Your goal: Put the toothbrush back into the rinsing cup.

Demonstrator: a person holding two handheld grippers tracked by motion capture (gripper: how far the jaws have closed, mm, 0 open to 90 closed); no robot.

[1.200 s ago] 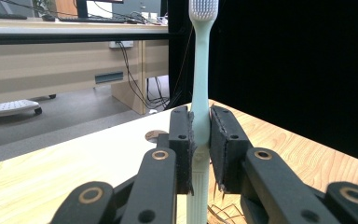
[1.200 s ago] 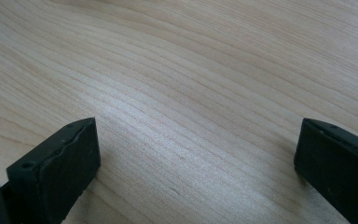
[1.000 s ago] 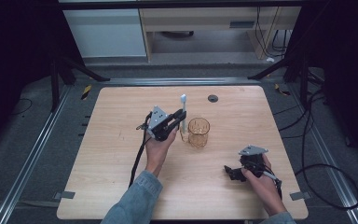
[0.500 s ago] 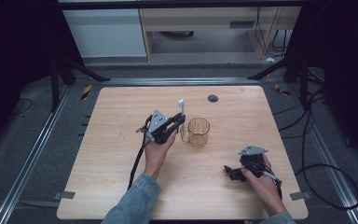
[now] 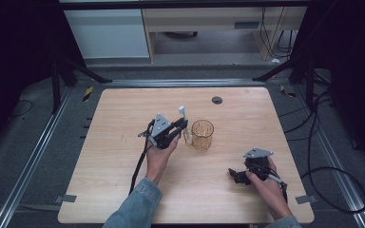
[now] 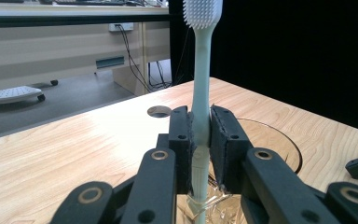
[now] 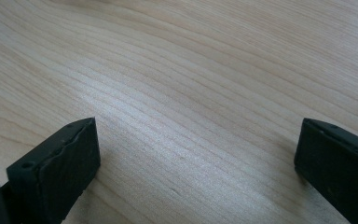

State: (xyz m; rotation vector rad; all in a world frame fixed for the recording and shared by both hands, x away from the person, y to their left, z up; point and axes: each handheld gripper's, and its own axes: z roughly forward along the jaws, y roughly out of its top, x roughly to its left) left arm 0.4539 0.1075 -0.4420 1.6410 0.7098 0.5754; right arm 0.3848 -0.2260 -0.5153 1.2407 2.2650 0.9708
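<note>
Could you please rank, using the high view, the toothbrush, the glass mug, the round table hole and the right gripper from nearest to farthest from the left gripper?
1. The toothbrush, clamped upright in the left gripper itself.
2. The glass mug, just to its right.
3. The round table hole, farther back and to the right.
4. The right gripper, open near the table's front right.

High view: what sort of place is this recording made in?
Probably a lab or office workroom set up for recording: a bare wooden table framed by metal rails, loose cables across a grey floor, and plain desks behind it.
</note>
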